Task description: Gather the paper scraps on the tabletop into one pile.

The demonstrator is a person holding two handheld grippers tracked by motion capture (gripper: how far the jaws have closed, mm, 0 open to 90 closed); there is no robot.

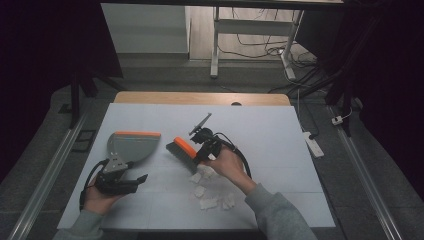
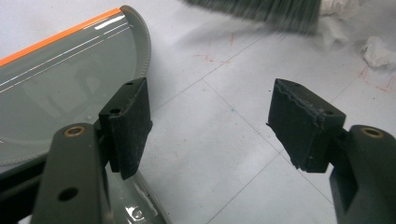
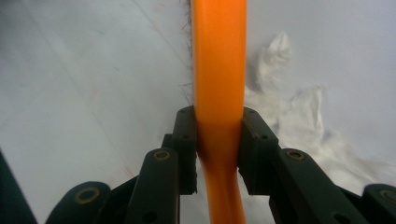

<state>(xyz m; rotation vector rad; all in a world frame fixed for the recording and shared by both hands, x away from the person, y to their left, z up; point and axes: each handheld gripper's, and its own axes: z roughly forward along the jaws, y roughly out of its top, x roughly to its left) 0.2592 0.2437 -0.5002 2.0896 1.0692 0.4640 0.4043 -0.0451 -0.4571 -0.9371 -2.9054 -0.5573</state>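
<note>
brush (image 1: 183, 153), orange-backed with dark bristles, sits near the middle of the white table (image 1: 280, 150), tilted with its bristles toward the tabletop. the right gripper (image 1: 202, 151) is clenched on its orange handle; in the right gripper view the two black jaws press the orange handle (image 3: 218, 84) from both sides, and the handle runs straight up between them. the person's right hand (image 1: 225, 167) wraps that gripper from behind, grey sleeve (image 1: 272, 210) trailing to the bottom edge of the high view.

just beside the brush, on the near side, lie crumpled white paper scraps (image 1: 212, 200), scattered in a loose cluster under and in front of the right hand. in the right gripper view some of that paper (image 3: 299, 121) sits right of the handle.

the grey dustpan (image 1: 131, 146) with its orange front edge lies flat to the left of the brush, a little apart from it. the left gripper (image 1: 141, 179) sits at the near end of the dustpan, held in the left hand (image 1: 100, 197). its jaws stand wide apart with nothing between the pads; in the left gripper view the dustpan (image 2: 60, 93) lies beside the left-hand jaw, bare table shows in the gap, and the brush bristles (image 2: 271, 14) show at the top.
</note>
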